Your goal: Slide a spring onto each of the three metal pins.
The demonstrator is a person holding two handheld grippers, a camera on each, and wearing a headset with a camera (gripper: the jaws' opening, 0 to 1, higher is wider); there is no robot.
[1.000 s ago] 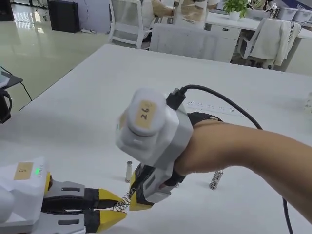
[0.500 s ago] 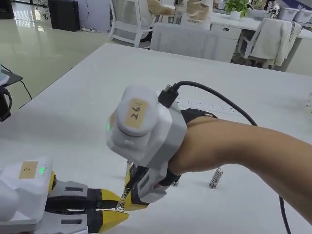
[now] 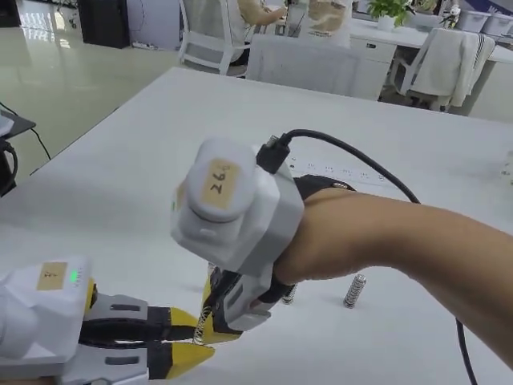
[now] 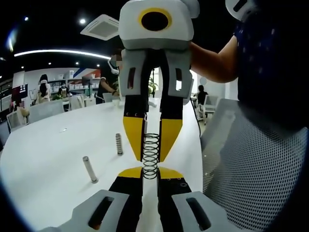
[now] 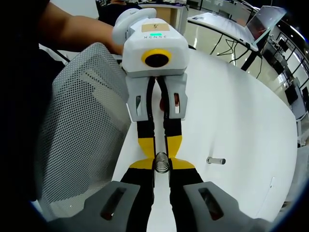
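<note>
1. white tabletop [image 3: 120, 184] below me, one bare pin [image 4: 89, 169] upright on it.
2. spring [image 4: 151, 154] sits between my facing tips, near that pin.
3. left claw [image 4: 150, 173] and right claw [image 5: 161, 165] both clamped on it.

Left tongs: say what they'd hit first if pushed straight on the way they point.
The left tongs would push into the spring they grip, then at once the right tongs, which face them head-on holding its far end.
</note>
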